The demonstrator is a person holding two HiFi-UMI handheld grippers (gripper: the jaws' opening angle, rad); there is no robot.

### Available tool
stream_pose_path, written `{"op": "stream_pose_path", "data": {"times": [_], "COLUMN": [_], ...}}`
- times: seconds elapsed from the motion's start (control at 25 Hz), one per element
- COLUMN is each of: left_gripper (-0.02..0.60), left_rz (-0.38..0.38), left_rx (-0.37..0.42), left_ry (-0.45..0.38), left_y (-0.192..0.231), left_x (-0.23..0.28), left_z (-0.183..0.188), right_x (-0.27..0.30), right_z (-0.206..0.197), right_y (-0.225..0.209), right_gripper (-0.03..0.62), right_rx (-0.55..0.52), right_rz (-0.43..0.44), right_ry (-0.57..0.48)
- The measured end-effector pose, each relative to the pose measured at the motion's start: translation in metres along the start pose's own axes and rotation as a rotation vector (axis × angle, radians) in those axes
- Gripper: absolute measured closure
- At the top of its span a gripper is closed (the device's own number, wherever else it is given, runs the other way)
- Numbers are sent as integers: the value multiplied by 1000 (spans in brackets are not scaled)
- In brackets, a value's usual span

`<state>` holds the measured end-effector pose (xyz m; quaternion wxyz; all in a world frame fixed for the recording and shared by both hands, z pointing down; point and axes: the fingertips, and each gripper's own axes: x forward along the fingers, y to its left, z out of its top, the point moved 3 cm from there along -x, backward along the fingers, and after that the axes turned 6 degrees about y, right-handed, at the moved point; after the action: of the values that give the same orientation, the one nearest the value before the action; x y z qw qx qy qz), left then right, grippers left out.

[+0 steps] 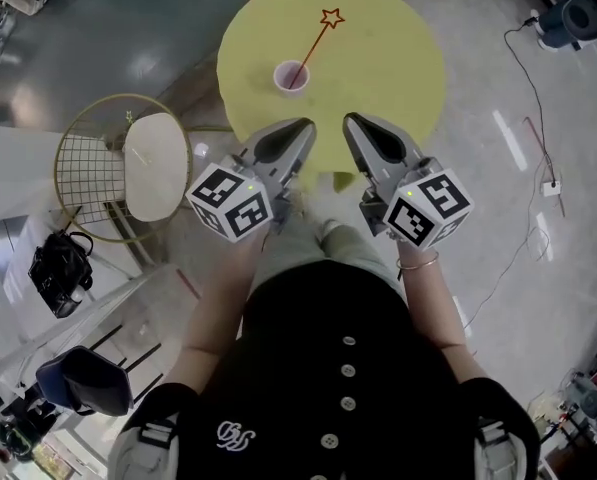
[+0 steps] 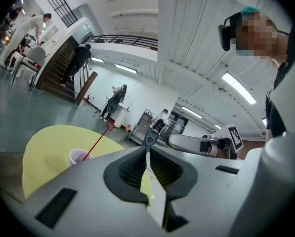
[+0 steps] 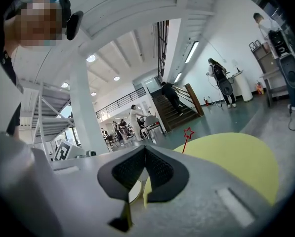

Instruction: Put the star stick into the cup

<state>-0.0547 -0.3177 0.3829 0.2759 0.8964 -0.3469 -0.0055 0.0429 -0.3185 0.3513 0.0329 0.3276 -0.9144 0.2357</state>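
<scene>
A thin red stick topped with a star outline (image 1: 314, 46) stands slanted in a small pale cup (image 1: 291, 75) on the round yellow table (image 1: 398, 58). Its star end leans toward the far side. The left gripper view shows the cup (image 2: 78, 156) and the stick (image 2: 97, 142) ahead at left. In the right gripper view only the star stick (image 3: 188, 134) rises above the gripper body. My left gripper (image 1: 300, 128) and right gripper (image 1: 354, 123) hover side by side at the table's near edge, close to my body. Both are shut with nothing between the jaws, well short of the cup.
A gold wire chair with a white seat (image 1: 156, 165) stands left of the table. A black bag (image 1: 60, 271) lies on the floor at lower left. Cables (image 1: 538, 168) run over the floor at right. Several people (image 2: 114, 100) stand far off in the hall.
</scene>
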Motion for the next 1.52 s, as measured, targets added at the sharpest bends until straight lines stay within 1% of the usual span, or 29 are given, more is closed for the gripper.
{"op": "stream_pose_path", "data": {"times": [0.2,0.4,0.52,0.8,1.04,1.24,1.52], "left_gripper": [552,552,552,552,552,552,552], "left_rz": [-10,-19,-20,-18,-14,-3,-2], "left_rx": [32,51,66,93,95,100,81], "left_ry": [-13,-13,-16,-37,-50,-59,-59], "left_y": [-28,-55,-65,-87,-97,-104,-109], "left_x": [-3,-5,-6,-13,-18,-21,-19], "left_z": [-6,-16,-19,-25,-32,-34,-43], "right_x": [-22,-43,-52,-68,-78,-84,-88], "right_z": [1,-6,-12,-20,-20,-28,-34], "right_y": [13,23,26,34,38,42,41], "right_gripper": [591,591,591,591,591,591,591], "right_rx": [-54,-93,-113,-135,-130,-138,-151], "right_rz": [3,13,24,20,-11,-8,-12], "right_ry": [-11,4,15,23,-8,6,25]}}
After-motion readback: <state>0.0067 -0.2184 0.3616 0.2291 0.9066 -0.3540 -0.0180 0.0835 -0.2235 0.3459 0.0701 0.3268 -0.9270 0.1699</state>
